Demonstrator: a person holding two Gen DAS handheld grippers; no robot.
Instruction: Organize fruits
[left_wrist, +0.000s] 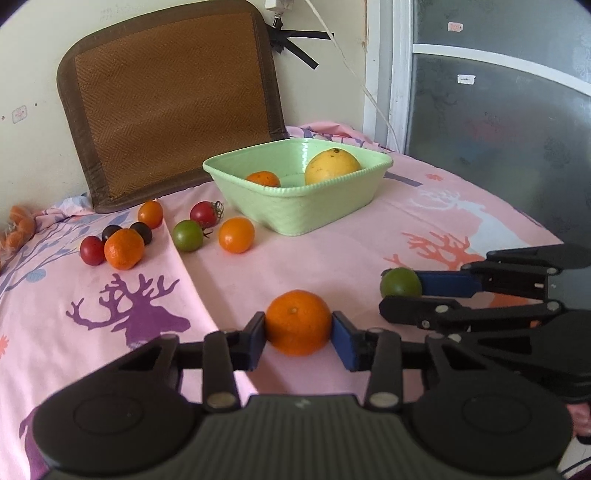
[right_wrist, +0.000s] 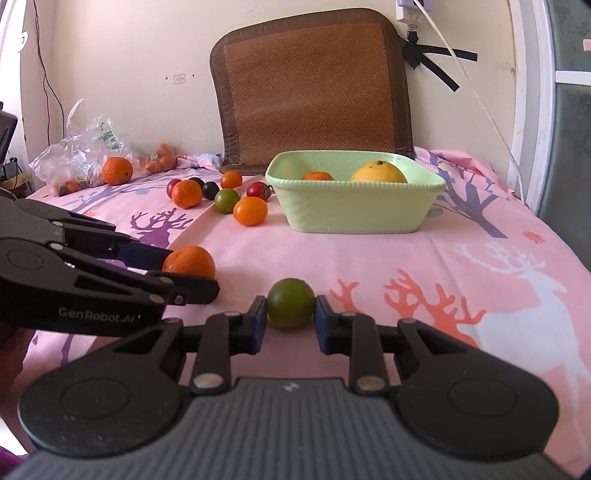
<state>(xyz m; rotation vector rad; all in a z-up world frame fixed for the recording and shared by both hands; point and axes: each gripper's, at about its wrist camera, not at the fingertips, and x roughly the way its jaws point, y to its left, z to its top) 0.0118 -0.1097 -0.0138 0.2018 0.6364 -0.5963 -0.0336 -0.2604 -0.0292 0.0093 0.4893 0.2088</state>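
Note:
My left gripper (left_wrist: 298, 332) is shut on an orange mandarin (left_wrist: 298, 322), low over the pink sheet; it also shows in the right wrist view (right_wrist: 189, 261). My right gripper (right_wrist: 290, 314) is shut on a green tomato (right_wrist: 290, 302), also seen in the left wrist view (left_wrist: 400, 283). A light green bowl (left_wrist: 295, 212) stands behind, holding a small mandarin (left_wrist: 263, 178) and a large yellow fruit (left_wrist: 332, 165). Left of the bowl lie several loose fruits: an orange tomato (left_wrist: 236, 235), a green tomato (left_wrist: 188, 235), a red tomato (left_wrist: 204, 214) and a mandarin (left_wrist: 123, 248).
A brown woven cushion (left_wrist: 173, 92) leans on the wall behind the bowl. A plastic bag (right_wrist: 79, 147) with an orange (right_wrist: 117, 170) beside it lies at the far left. A frosted glass door (left_wrist: 498, 122) stands at right. A white cable (left_wrist: 354, 74) hangs down the wall.

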